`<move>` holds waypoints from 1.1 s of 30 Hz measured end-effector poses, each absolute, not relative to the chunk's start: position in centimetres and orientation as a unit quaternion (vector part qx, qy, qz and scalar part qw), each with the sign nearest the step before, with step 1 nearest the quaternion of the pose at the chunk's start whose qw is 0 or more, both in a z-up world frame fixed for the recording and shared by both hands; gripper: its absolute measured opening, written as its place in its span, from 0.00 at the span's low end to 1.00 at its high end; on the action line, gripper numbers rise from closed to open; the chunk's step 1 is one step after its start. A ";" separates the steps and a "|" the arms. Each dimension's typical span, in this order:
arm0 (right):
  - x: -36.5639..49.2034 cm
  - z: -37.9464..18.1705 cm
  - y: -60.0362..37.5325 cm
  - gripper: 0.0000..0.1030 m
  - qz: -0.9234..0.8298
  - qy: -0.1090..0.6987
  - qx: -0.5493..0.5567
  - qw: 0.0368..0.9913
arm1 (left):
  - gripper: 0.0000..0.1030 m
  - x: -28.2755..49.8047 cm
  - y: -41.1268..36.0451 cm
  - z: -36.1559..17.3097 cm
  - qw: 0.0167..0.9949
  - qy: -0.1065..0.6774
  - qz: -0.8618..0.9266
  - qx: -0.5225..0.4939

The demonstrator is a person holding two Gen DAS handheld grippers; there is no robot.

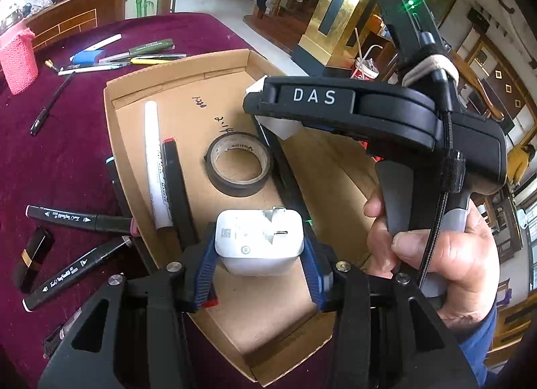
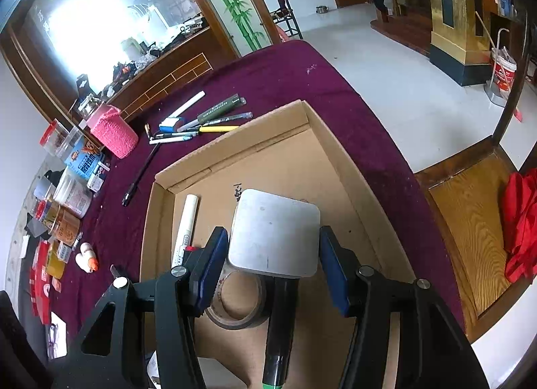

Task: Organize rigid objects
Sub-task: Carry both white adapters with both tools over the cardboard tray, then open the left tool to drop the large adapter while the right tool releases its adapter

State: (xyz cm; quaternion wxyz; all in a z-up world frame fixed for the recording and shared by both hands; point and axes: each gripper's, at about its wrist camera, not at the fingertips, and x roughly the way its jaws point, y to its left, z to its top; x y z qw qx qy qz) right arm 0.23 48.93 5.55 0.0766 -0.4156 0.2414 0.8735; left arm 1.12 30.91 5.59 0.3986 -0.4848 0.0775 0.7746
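**Both tongs loaded above the cardboard tray**

The left tongs (image 1: 260,248) clamp a white plug adapter (image 1: 258,241) by its sides, prongs facing the camera, over the near end of the cardboard tray (image 1: 110,113). The right tongs (image 2: 273,264) hold a flat white square block (image 2: 275,231) between the blue pads (image 2: 213,268), above the tray floor. Inside the tray lie a white marker (image 1: 155,160), a black marker (image 1: 176,187) and a roll of black tape (image 1: 239,167). Loose pens (image 1: 134,56) rest on the maroon desk (image 1: 50,154).
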 end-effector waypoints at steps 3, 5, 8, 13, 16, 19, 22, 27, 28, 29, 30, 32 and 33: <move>0.1 5.3 48.9 0.48 0.870 0.242 -0.423 0.076 | 0.43 0.7 30.7 5.6 0.399 0.068 0.776 -0.484; 0.1 5.2 48.9 0.48 0.867 0.241 -0.428 0.077 | 0.43 0.5 30.7 5.5 0.400 0.061 0.778 -0.481; 0.0 5.1 48.9 0.48 0.865 0.241 -0.434 0.079 | 0.43 -0.3 31.1 5.3 0.396 0.052 0.779 -0.484; -0.1 4.7 49.2 0.49 0.858 0.248 -0.441 0.084 | 0.43 -1.2 32.0 4.7 0.383 0.060 0.781 -0.489; 0.0 5.0 49.2 0.49 0.861 0.246 -0.437 0.084 | 0.43 -1.6 32.0 3.9 0.382 0.053 0.777 -0.498; -0.1 5.1 48.8 0.49 0.862 0.234 -0.442 0.086 | 0.43 -1.6 32.0 3.9 0.383 0.052 0.776 -0.498; -0.1 5.2 48.8 0.50 0.862 0.233 -0.442 0.086 | 0.43 -1.4 31.8 3.9 0.385 0.053 0.775 -0.498; 0.2 5.8 48.5 0.56 0.870 0.227 -0.429 0.089 | 0.45 -1.3 31.4 4.4 0.391 0.042 0.771 -0.501; 0.3 6.0 48.5 0.56 0.872 0.225 -0.426 0.090 | 0.45 -1.3 31.3 4.6 0.390 0.042 0.773 -0.499; 0.3 6.1 48.4 0.56 0.874 0.222 -0.423 0.090 | 0.45 -1.2 31.2 4.8 0.390 0.041 0.773 -0.498; 0.3 6.2 48.4 0.56 0.875 0.222 -0.421 0.090 | 0.46 -1.2 31.0 5.0 0.391 0.038 0.773 -0.498; 0.4 6.3 48.4 0.56 0.876 0.222 -0.418 0.090 | 0.52 -1.2 30.7 5.3 0.391 0.033 0.774 -0.496; 0.4 6.4 48.4 0.56 0.877 0.223 -0.416 0.090 | 0.54 -1.1 30.5 5.5 0.390 0.033 0.776 -0.495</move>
